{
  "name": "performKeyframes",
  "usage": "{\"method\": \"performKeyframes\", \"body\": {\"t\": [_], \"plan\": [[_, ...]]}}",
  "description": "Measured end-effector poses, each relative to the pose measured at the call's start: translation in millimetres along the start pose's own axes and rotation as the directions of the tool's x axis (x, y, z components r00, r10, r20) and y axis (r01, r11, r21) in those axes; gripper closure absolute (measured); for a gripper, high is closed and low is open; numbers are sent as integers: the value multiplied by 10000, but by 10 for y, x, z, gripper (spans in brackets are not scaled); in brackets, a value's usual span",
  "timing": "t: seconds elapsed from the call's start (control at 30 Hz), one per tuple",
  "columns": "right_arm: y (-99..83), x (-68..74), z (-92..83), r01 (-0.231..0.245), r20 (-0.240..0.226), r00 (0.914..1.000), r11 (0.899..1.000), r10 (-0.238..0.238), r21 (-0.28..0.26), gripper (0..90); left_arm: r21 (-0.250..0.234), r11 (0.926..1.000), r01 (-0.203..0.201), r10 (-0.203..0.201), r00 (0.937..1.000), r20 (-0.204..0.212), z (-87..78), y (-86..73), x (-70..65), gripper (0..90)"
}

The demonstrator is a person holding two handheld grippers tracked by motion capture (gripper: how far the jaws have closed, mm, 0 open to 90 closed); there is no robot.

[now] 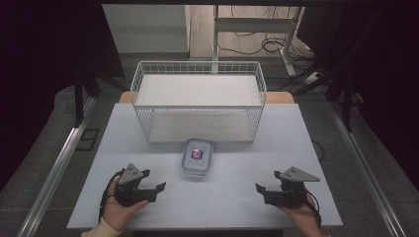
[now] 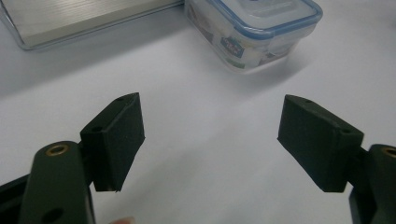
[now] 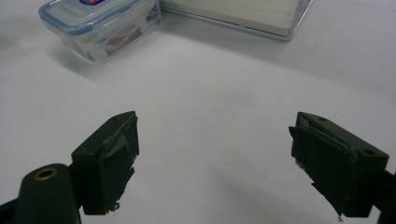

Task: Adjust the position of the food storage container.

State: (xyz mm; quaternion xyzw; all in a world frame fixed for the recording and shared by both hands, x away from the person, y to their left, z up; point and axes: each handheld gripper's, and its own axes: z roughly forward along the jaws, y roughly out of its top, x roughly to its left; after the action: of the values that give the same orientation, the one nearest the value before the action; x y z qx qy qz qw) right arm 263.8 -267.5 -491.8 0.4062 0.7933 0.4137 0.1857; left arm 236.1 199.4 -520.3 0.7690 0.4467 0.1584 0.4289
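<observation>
A small clear plastic box with a blue-rimmed lid and a red label lies on the white table, just in front of the wire basket. My left gripper rests on the table to the box's near left, jaws wide open with nothing between them. My right gripper rests to the box's near right, also open and empty. In the left gripper view the box is ahead at the upper right of my gripper. Seen from the right gripper view, the box lies at the upper left of my gripper.
The white wire basket stands at the back middle of the table, a flat pale board inside it. Its metal base edge shows in both gripper views. Dark curtains and a floor rail flank the table.
</observation>
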Motion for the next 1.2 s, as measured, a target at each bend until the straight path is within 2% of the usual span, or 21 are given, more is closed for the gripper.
{"method": "performKeyframes", "body": {"t": [0.33, 0.4, 0.67, 1.2], "plan": [[1, 21, 0, 32, -73, 10000, 10000, -31, 19, 163, 53, 10000, -14, 14, 10000, -5, 5, -1, -2, 219], [-3, 23, 8, 130, 5, 9999, 9999, -130, 91, 164, 59, 10000, -1, 1, 10000, -11, 6, -1, -1, 219], [-4, -2, 4, -31, 196, 9998, 10000, 30, 84, 170, 157, 9999, -20, 20, 10000, 0, 26, 3, -9, 219], [-7, 24, 14, 327, 301, 9990, 9993, -332, 161, 182, 118, 9999, 67, -66, 9999, -111, 5, 6, 21, 219]]}}
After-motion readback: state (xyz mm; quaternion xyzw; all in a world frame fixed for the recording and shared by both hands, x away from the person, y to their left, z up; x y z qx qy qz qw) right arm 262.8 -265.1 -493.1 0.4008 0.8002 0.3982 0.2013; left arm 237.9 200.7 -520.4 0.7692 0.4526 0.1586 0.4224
